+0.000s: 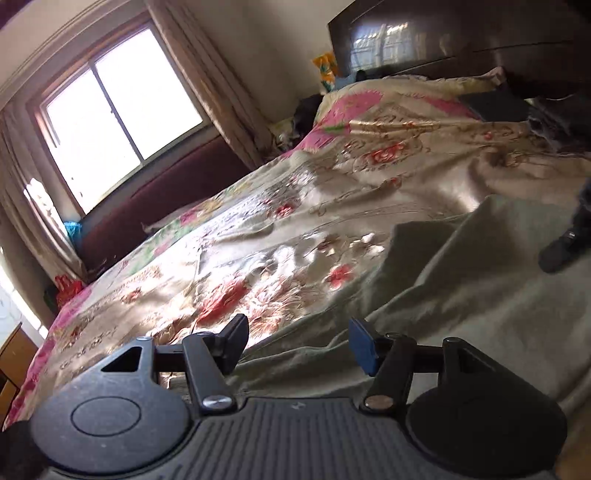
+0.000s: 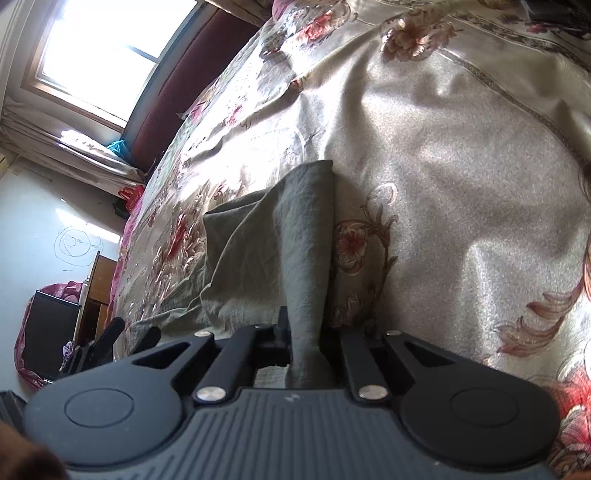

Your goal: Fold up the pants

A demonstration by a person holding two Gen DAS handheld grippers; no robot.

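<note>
The olive-grey pants (image 1: 461, 295) lie spread and creased on a floral bedspread (image 1: 295, 206). My left gripper (image 1: 297, 343) is open and empty, low over the near edge of the pants. My right gripper (image 2: 303, 332) is shut on a fold of the pants (image 2: 306, 258), which runs forward from between its fingers; the rest of the cloth (image 2: 240, 251) drapes to the left. The right gripper's tip shows in the left wrist view (image 1: 561, 251) at the right edge. The left gripper's fingers (image 2: 110, 332) show at the lower left of the right wrist view.
The bed has a dark headboard (image 1: 461, 33) at the back and a maroon bench (image 1: 166, 192) under the window (image 1: 118, 110). A dark folded item (image 1: 495, 105) lies near the pillows. A wooden cabinet (image 2: 98, 288) and a dark box (image 2: 48, 332) stand beside the bed.
</note>
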